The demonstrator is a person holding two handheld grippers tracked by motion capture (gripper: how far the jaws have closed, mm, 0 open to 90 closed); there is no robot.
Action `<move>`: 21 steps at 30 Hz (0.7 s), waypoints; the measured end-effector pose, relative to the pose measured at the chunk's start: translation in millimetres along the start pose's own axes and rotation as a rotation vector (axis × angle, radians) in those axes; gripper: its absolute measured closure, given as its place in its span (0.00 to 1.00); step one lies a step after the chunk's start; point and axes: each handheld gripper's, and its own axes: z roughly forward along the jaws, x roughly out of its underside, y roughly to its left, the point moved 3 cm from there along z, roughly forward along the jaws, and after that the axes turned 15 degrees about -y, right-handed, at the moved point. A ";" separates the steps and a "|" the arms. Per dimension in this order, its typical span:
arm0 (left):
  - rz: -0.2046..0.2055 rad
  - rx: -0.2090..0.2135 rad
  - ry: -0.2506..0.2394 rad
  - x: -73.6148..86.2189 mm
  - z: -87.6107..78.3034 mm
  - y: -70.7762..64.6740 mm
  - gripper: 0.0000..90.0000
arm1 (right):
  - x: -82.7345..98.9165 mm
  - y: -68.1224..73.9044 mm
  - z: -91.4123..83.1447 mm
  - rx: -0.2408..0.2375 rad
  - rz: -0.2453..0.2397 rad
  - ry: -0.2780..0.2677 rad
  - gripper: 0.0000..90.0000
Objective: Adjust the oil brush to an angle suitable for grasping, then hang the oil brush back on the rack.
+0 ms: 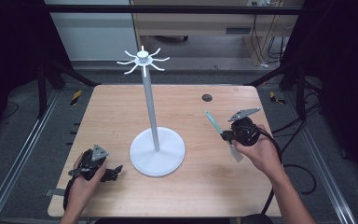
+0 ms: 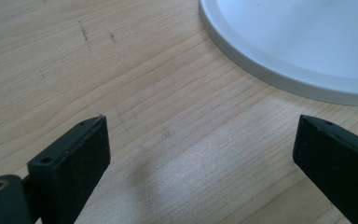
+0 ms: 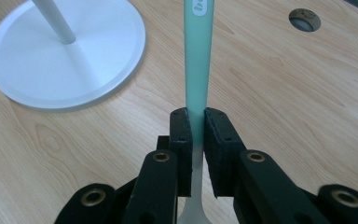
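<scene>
Apparently open tabletop (image 1: 121,112) around right gripper (image 3: 198,122) clamping spatula (image 3: 198,60).

Left gripper (image 1: 114,172) low, jaws apart, right gripper (image 1: 225,135) raised, seemingly clamped

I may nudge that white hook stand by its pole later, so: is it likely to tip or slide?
The stand would probably resist tipping: its round base is wide and lies flat on the table. The pole is tall and thin, though, so a push near the hooks might rock it. A low push would likelier slide it across the smooth wood.
</scene>
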 end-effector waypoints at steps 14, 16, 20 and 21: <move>-0.001 -0.001 -0.001 0.0 -0.1 0.0 0.04 | -16.7 9.9 -10.0 -0.017 0.014 -0.091 0.91; -0.002 -0.003 -0.002 0.1 -0.7 0.5 0.04 | -21.2 12.5 -11.2 -0.022 0.021 -0.113 0.91; -0.003 -0.005 -0.005 0.1 -0.8 1.1 0.04 | -30.1 17.7 -12.9 -0.024 0.029 -0.160 0.91; -0.002 -0.004 -0.004 -0.1 -0.8 1.0 0.04 | -32.0 19.3 -13.5 -0.024 0.033 -0.169 0.91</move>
